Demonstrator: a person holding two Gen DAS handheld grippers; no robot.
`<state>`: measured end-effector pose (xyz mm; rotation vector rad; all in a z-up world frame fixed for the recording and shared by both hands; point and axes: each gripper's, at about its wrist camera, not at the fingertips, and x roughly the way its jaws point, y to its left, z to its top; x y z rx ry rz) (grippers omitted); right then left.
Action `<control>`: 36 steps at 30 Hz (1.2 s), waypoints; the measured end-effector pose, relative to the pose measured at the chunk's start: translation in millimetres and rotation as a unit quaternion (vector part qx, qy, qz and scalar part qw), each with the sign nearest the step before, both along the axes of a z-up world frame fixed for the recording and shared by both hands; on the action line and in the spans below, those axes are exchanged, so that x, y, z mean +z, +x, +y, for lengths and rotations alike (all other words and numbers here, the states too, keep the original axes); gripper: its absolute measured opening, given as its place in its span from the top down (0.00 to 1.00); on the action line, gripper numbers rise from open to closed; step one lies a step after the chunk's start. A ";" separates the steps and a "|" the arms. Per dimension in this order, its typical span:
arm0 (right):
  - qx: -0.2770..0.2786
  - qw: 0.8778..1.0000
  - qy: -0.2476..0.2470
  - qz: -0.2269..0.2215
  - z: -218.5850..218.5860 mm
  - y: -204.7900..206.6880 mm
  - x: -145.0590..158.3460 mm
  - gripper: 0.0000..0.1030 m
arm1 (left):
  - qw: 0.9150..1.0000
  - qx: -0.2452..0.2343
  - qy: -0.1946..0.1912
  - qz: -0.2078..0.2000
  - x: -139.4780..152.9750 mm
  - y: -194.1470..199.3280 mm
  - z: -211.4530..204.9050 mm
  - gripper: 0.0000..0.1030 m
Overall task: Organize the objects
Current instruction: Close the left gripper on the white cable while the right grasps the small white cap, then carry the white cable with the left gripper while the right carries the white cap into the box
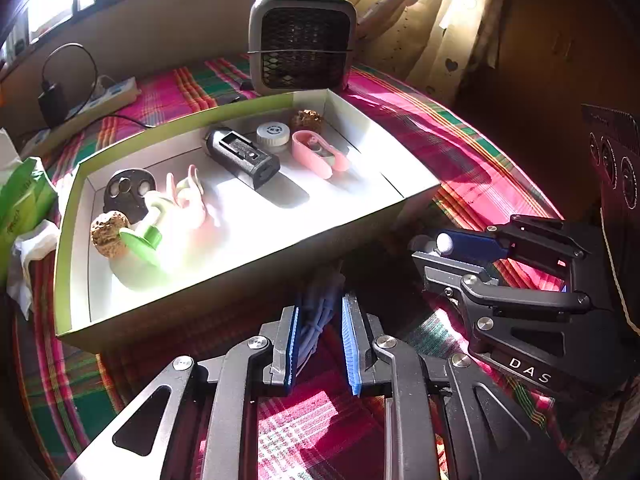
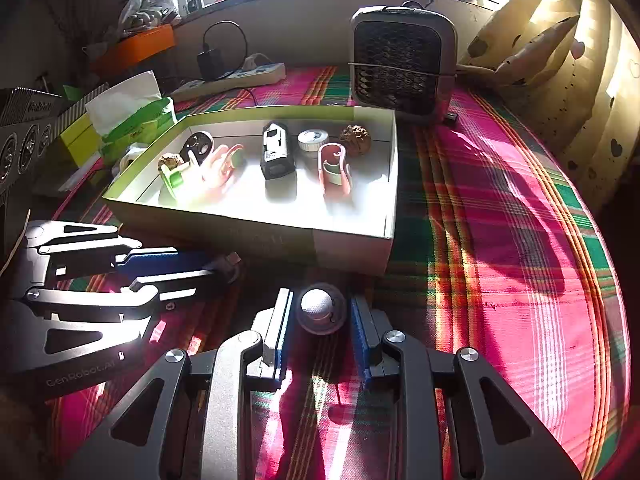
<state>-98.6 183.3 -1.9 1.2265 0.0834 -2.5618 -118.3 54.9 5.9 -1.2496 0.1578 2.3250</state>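
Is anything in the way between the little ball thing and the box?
Only the box's near wall, which the right gripper, shut on the round ball-topped thing, must lift over. The floor just inside looks bare, between the black gadget and pink case.

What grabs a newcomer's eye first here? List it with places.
The sunlit white box in the middle of the pink plaid cloth, holding a black device and two walnuts. Behind it stands a grey fan heater. In front, the right tool grips a white-topped round object.
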 end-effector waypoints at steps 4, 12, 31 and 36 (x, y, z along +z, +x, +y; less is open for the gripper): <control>-0.002 1.000 -0.002 0.002 0.8 0.3 0.7 0.74 | 1.000 0.008 0.010 -0.006 0.0 -0.5 -2.5 0.85; -0.002 1.000 -0.003 0.004 0.8 0.8 1.5 0.74 | 1.000 0.010 0.012 -0.006 0.4 0.0 -3.8 0.85; 0.000 1.000 -0.007 0.011 -2.2 6.9 7.4 0.74 | 1.000 0.019 0.025 0.000 7.9 8.7 -10.5 0.85; 0.001 1.000 -0.008 0.015 -3.4 8.7 10.9 0.74 | 0.999 0.023 0.029 0.004 12.4 11.2 -14.7 0.85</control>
